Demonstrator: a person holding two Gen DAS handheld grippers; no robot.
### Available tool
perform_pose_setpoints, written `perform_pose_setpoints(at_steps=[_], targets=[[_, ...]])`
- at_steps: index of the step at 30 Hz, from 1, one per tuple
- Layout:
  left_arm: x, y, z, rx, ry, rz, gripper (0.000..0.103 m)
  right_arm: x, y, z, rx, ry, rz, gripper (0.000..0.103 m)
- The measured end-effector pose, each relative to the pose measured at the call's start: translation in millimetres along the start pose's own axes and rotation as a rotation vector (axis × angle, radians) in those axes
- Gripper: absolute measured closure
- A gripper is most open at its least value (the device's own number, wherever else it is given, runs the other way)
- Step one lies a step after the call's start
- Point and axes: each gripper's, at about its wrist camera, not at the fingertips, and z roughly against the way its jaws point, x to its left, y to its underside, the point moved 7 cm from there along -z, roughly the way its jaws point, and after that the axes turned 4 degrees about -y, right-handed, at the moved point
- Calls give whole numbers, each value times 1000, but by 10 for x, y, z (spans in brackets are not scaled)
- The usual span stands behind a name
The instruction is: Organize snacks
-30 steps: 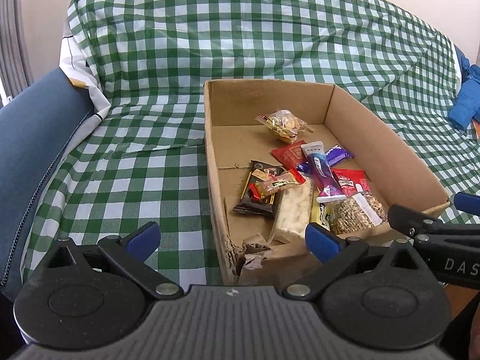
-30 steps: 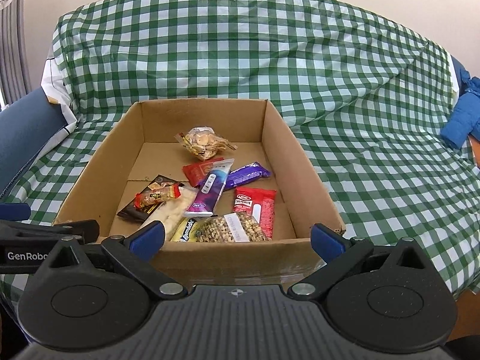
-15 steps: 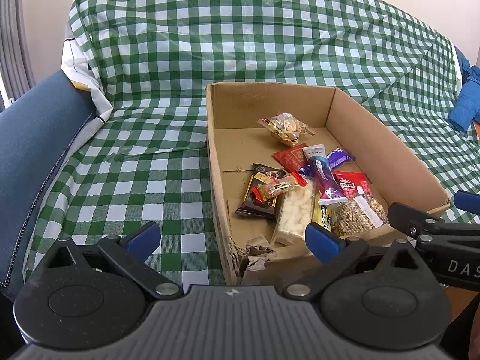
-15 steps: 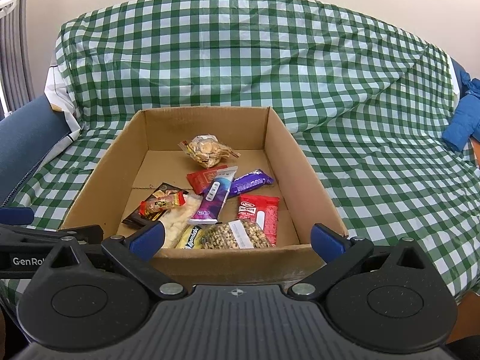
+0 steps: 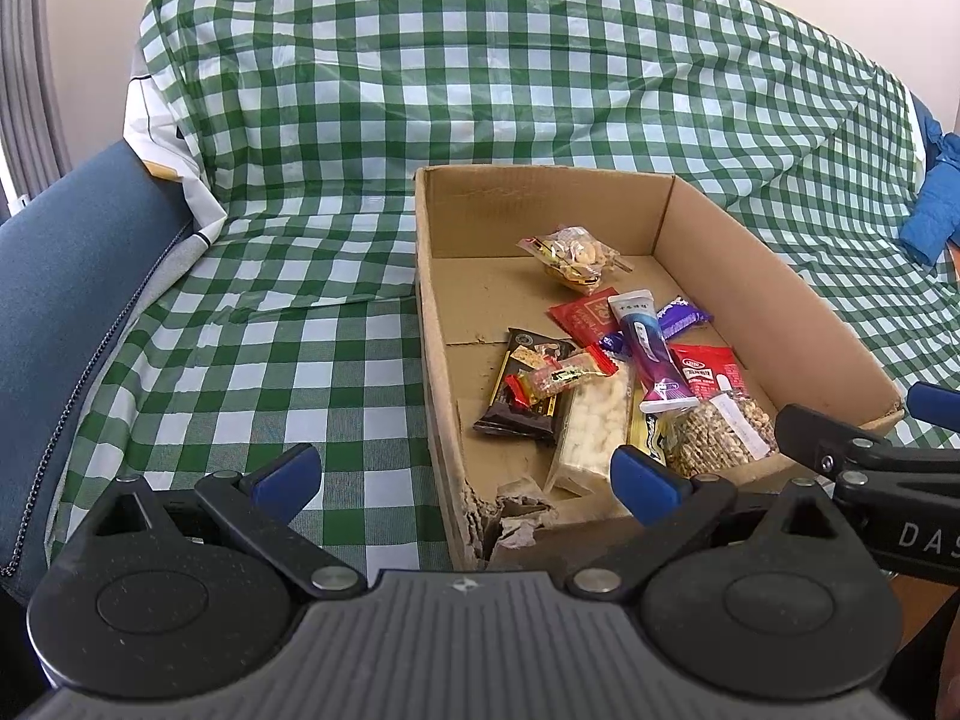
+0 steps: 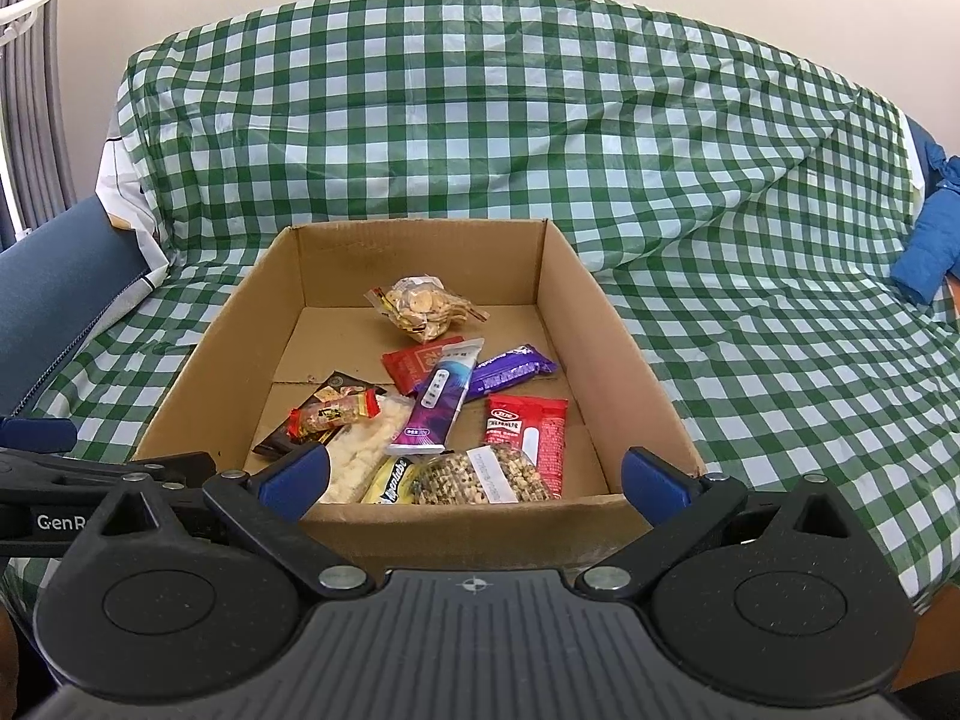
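Item: cardboard box (image 6: pixel 606 354) on checked cloth (image 6: pixel 750 312), snacks heaped at its near end, biscuit bag (image 6: pixel 423 307) lying apart. Left gripper (image 5: pixel 462 468) and right gripper (image 6: pixel 474 471) both spread wide, empty, short of the near wall. Advice: enter from above, clearing the rim; far floor lay bare.

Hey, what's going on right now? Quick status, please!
Both grippers open, empty, short of the cardboard box. Snacks piled inside, purple tube on top. Nothing blocking.

Both grippers: black ribbed body w/ round discs, silver pivot screws, blue fingertips (image 5: pixel 282 471), white lettering.
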Motion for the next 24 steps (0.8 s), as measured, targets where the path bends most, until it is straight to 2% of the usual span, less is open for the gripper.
perform_pose_setpoints(at_steps=[24], targets=[[-8,-11,-17,7,11,15,0,12,-46,-34,3,-7,-21,1]])
